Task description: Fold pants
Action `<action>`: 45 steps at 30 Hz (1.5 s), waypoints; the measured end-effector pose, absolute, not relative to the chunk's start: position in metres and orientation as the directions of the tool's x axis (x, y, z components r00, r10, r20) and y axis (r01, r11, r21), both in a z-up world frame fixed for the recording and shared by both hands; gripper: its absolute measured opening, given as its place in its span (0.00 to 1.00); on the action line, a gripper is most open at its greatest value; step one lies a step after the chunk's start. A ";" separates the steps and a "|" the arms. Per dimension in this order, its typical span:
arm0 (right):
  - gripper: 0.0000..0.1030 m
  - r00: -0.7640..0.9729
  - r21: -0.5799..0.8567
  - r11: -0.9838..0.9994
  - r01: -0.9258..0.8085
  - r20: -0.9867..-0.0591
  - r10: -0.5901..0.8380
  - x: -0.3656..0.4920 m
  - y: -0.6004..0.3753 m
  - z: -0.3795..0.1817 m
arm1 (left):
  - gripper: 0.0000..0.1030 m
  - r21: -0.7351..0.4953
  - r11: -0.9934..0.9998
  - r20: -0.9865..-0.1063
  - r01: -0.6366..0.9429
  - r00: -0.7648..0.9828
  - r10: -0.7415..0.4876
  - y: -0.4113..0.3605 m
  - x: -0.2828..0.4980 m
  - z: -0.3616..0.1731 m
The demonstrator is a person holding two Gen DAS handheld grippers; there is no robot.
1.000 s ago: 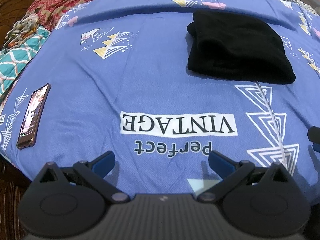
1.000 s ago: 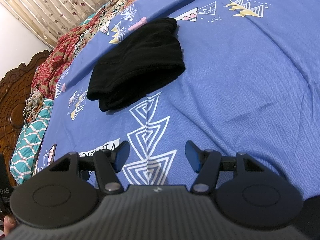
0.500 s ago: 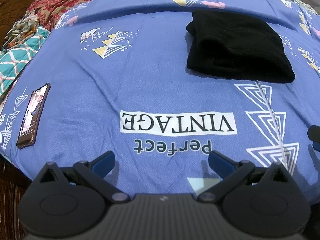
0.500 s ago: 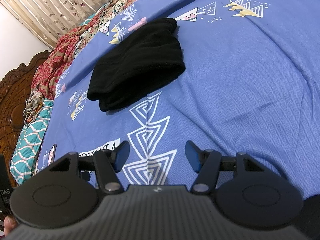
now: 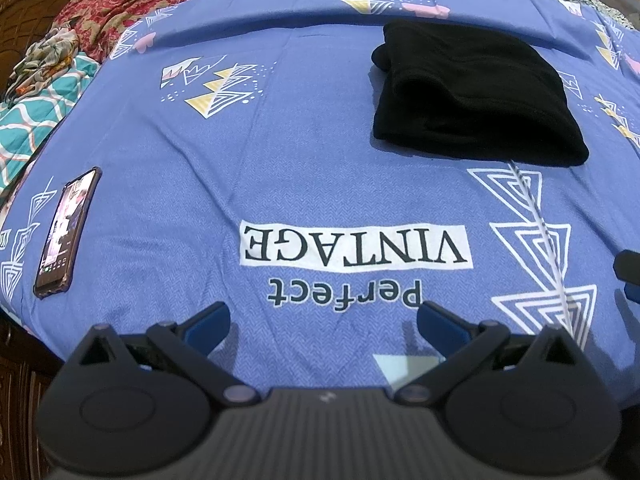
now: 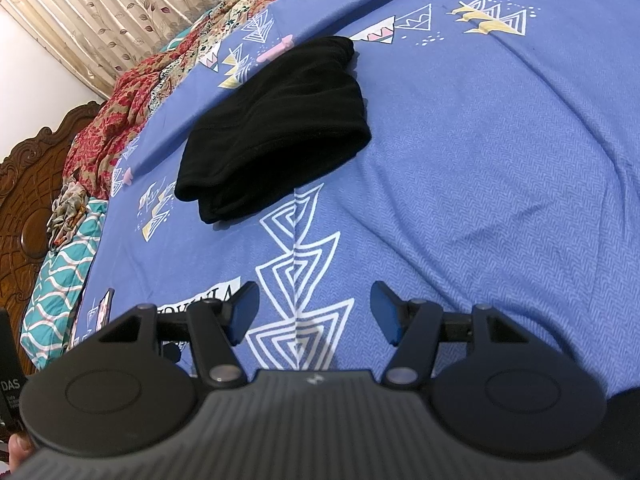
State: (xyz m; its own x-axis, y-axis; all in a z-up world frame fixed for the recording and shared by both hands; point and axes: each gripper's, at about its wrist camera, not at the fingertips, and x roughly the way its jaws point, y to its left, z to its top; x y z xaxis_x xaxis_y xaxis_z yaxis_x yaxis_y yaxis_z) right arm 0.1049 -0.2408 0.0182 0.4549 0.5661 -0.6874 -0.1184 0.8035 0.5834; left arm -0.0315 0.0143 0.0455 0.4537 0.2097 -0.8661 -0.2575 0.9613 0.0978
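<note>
Black pants [image 5: 472,92] sit on the bed's blue printed sheet [image 5: 280,152] as a compact stacked bundle, layers visible at the near-left corner. Looks like folding is done or nearly so (judgement, not certain).

Left tongs [image 5: 323,320]: wide open, nothing between the pads, over the "Perfect VINTAGE" print, well short of the pants. Right tongs [image 6: 314,312]: also open, narrower gap, empty, over the white triangle print [image 6: 300,280]. Both are parked near the bed edge, clear of the bundle, which fits a hands-off pause after the last fold.

Phone [image 5: 66,232] lies at the left edge, screen lit, well apart from the pants, probably kept out of the work area.

Hard to read:
- Pants are near-uniform black; seams, waistband and leg ends don't resolve, so I can't count folds.
- Far side of the bundle is hidden in both views.
- Dark part at the right edge of the left view is cut off, likely the other tongs.
- Floral and teal bedding [image 6: 60,280] near the headboard is partly out of frame.
</note>
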 end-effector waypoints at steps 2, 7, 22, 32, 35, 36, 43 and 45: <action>0.62 0.455 0.583 0.804 -0.119 -0.687 0.566 0.105 -0.241 0.019 | 1.00 0.098 0.961 -0.866 -0.258 0.454 0.210 0.014 -0.031 0.046; 0.62 0.455 0.583 0.804 -0.118 -0.687 0.566 0.104 -0.240 0.019 | 1.00 0.119 0.957 -0.852 -0.265 0.467 0.235 0.013 -0.033 0.049; 0.62 0.455 0.584 0.803 -0.119 -0.687 0.567 0.104 -0.240 0.019 | 1.00 0.141 0.955 -0.784 -0.260 0.560 0.268 0.011 -0.036 0.067; 0.62 0.455 0.583 0.804 -0.121 -0.687 0.567 0.105 -0.239 0.018 | 1.00 0.123 0.959 -0.804 -0.254 0.542 0.246 0.011 -0.035 0.064; 0.62 0.455 0.583 0.804 -0.120 -0.687 0.566 0.105 -0.239 0.018 | 1.00 0.125 0.958 -0.806 -0.258 0.537 0.249 0.010 -0.035 0.063; 0.62 0.455 0.583 0.804 -0.119 -0.687 0.566 0.105 -0.239 0.018 | 1.00 0.125 0.958 -0.806 -0.257 0.536 0.249 0.010 -0.035 0.063; 0.62 0.454 0.584 0.804 -0.118 -0.688 0.566 0.105 -0.240 0.018 | 1.00 0.122 0.960 -0.816 -0.252 0.526 0.242 0.009 -0.033 0.061; 0.62 0.454 0.584 0.803 -0.117 -0.688 0.566 0.105 -0.240 0.018 | 1.00 0.119 0.960 -0.818 -0.254 0.523 0.240 0.010 -0.033 0.061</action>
State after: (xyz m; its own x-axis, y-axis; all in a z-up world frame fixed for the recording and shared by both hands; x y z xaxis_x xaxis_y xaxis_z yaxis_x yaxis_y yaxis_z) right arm 0.1051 -0.2396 0.0180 0.4545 0.5661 -0.6878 -0.1171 0.8034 0.5838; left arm -0.0328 0.0100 0.0607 0.5230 0.2397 -0.8179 -0.2537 0.9599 0.1190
